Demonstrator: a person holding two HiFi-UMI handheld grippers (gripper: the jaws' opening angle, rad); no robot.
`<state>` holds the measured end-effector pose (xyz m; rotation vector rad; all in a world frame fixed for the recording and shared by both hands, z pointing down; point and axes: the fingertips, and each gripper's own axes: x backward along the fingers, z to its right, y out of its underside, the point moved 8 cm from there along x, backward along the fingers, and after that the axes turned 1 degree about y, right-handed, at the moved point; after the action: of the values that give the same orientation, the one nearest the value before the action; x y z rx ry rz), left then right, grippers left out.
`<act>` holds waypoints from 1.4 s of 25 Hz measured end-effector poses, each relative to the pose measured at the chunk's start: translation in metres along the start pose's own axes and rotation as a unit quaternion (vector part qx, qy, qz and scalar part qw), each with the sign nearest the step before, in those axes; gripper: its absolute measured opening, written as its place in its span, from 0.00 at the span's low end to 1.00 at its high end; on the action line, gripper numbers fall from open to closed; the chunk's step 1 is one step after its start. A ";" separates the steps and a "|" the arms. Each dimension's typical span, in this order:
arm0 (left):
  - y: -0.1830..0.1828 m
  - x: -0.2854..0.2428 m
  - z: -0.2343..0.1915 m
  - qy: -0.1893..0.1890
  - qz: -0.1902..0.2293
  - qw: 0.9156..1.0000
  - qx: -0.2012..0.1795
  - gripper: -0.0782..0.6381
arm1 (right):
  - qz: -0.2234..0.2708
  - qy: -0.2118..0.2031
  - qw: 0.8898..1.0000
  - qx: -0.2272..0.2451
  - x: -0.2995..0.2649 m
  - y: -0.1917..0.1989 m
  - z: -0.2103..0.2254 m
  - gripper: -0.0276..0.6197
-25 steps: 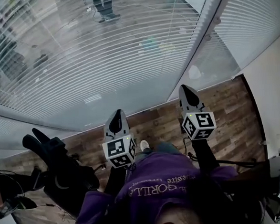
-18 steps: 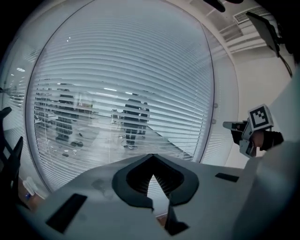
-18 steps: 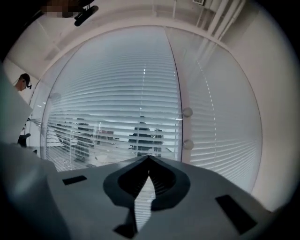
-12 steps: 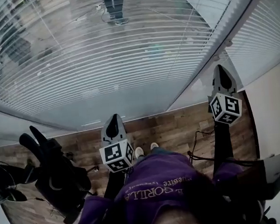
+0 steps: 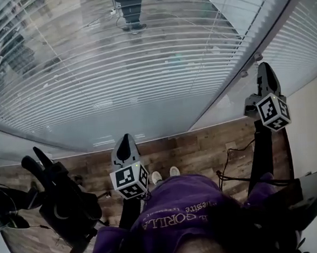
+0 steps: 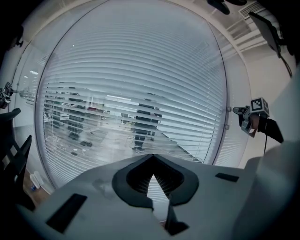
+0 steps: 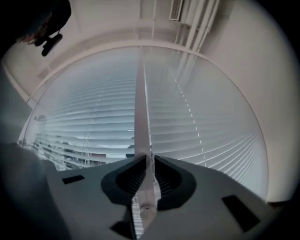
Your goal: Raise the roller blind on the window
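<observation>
Gear [image 5: 63, 203], black and bulky, sits far left on the wooden floor [image 5: 203, 147], right below the window. Moving along, here's the left gripper [image 5: 125, 137], held low ahead of the person's purple top [image 5: 175, 208], nose toward the glass: its jaws are clenched tip to tip, nothing between them, only slats showing through the hollow behind the tips. White shoes [image 5: 164, 175] peek out just beside it on the boards. Above all this the blind [image 5: 144, 70] hangs down over the big pane, slats level, dim shapes showing between them. Across to the right now: the pale window post [image 7: 142, 117] divides that pane from a second slatted blind [image 7: 220, 140], and a beaded cord [image 7: 196, 127] hangs in front of that one, just right of the post. The right gripper [image 5: 265, 68] is up high, well above the left, aimed at the post. Its jaws have just been opening and stand a slit apart; the post lines up in that slit, the cord hangs off to their right. No grip on anything that I can see.
</observation>
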<state>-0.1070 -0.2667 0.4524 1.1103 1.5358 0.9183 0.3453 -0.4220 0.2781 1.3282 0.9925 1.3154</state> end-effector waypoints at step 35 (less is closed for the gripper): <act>0.007 0.010 -0.006 -0.027 0.001 1.000 0.001 0.11 | -0.071 -0.039 0.975 0.207 -0.025 -0.011 -0.017 0.23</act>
<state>-0.1129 -0.2551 0.4572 1.1296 1.4921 0.8821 0.3269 -0.4432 0.2613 1.5714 1.3298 0.9722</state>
